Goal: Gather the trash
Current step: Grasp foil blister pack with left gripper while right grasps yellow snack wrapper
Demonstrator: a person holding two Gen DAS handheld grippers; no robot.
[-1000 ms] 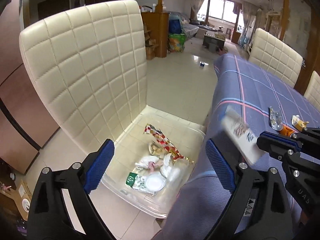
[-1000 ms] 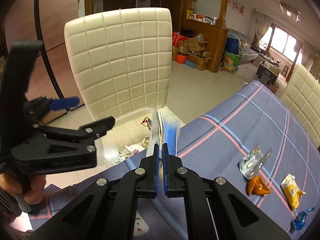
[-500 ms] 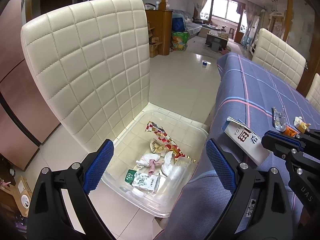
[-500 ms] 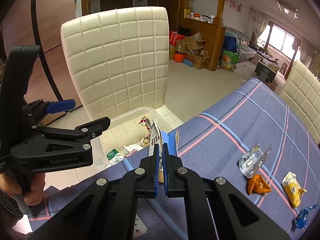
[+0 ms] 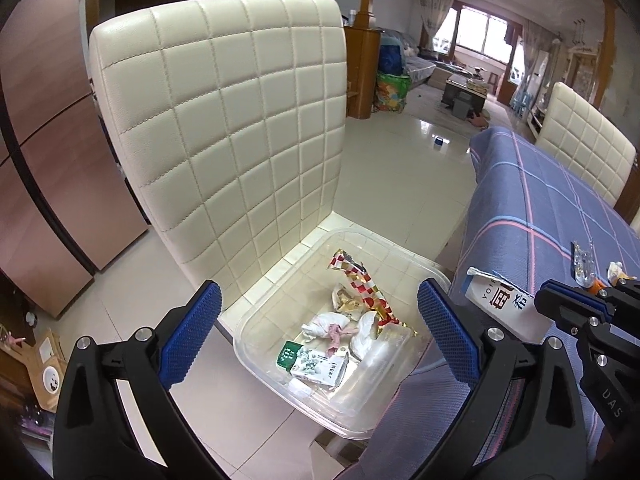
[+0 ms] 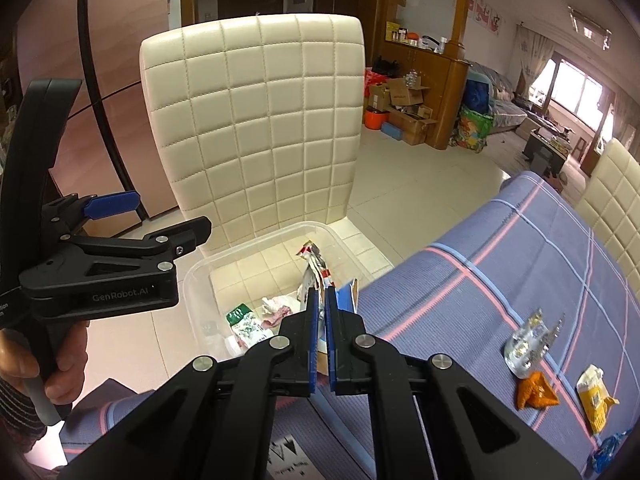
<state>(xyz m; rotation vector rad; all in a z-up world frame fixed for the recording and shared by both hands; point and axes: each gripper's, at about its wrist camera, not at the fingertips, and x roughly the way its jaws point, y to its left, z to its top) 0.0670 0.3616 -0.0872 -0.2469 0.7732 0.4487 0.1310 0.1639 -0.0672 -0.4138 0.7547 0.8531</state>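
Note:
A flattened white and blue carton (image 5: 500, 304) hangs over the table's edge beside the clear plastic bin (image 5: 244, 332). My right gripper (image 6: 321, 296) pinches it; its jaws are opening, with the carton (image 6: 346, 298) still between the pads. My left gripper (image 5: 318, 292) hovers above the bin with nothing between its fingers, and its jaws are opening wider. The bin holds a red-and-white wrapper (image 5: 360, 284), crumpled tissue (image 5: 328, 328) and a green-and-white pack (image 5: 312, 364). In the right wrist view a hand holds the left gripper (image 6: 168, 214) at the left.
The bin (image 6: 192, 280) sits on a cream quilted chair (image 5: 224, 140). On the blue plaid tablecloth (image 6: 500, 260) lie a clear blister pack (image 6: 528, 344), an orange wrapper (image 6: 534, 394), a yellow packet (image 6: 594, 400) and a blue wrapper (image 6: 608, 448). Another cream chair (image 5: 580, 140) stands beyond the table.
My left gripper has shifted sideways over the bin and its jaws stand a little wider. The carton has stopped swinging and tilts toward the bin. A thin gap has appeared between the right pads.

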